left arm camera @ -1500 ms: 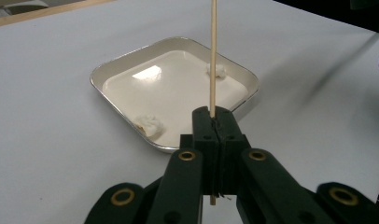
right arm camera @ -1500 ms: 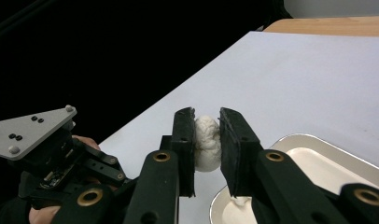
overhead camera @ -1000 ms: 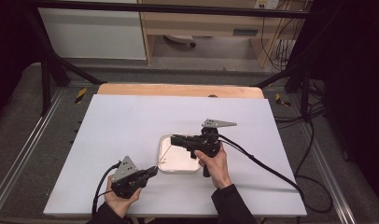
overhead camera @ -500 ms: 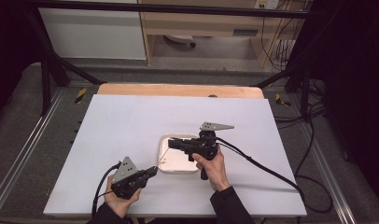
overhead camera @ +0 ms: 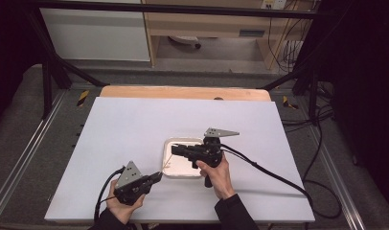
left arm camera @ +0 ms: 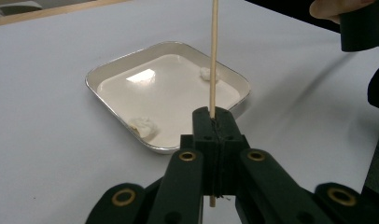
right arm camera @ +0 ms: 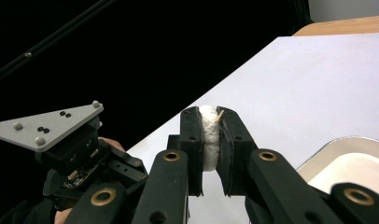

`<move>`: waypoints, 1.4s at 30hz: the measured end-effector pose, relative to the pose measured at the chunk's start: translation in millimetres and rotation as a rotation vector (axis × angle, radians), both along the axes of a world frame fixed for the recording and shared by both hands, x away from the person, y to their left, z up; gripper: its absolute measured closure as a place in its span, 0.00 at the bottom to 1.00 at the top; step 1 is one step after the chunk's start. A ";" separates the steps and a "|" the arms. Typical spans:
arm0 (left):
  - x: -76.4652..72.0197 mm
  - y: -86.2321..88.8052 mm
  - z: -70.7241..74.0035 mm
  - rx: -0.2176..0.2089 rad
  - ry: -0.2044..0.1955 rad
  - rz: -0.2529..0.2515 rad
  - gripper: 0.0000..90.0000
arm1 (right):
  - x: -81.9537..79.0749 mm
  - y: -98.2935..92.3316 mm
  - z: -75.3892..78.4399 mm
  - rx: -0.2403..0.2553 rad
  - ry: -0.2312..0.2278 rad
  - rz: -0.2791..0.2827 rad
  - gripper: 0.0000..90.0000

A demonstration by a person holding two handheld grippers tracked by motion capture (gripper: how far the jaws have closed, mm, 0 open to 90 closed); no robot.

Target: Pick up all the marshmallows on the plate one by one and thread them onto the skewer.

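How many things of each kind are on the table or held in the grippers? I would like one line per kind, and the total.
White soft lumps: 3, two in the tray, one held by the right gripper
Wooden skewer: 1
Tray: 1
Total: 5

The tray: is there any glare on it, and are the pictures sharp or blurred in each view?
In the left gripper view the tray carries a bright glare patch on its floor, and the skewer is sharp. In the right gripper view the white piece between the jaws is sharp, the background very dark. In the high view everything is small, soft and dim at the edges.
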State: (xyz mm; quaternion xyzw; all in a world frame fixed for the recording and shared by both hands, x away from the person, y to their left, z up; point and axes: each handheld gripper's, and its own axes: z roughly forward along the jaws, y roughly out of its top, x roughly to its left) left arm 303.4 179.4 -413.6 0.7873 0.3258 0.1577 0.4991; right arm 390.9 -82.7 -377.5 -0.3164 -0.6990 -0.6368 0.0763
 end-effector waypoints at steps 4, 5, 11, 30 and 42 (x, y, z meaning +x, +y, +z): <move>0.8 3.1 2.2 -0.006 -0.003 0.010 0.99 | -1.3 0.6 -0.5 0.003 0.001 -0.002 0.91; 0.8 3.4 2.4 -0.006 -0.004 0.011 0.99 | -1.5 0.8 -0.7 0.007 0.002 -0.001 0.91; 1.2 2.4 3.9 -0.029 -0.010 -0.006 0.99 | -3.3 3.8 -5.1 0.001 0.008 0.016 0.91; 6.7 -5.9 2.0 0.002 -0.013 0.011 0.99 | -13.0 30.2 -28.4 -0.099 0.045 0.091 0.88; 11.3 9.1 -2.2 -0.022 0.036 0.033 0.99 | -10.0 14.4 -10.2 -0.212 -0.078 -0.024 0.35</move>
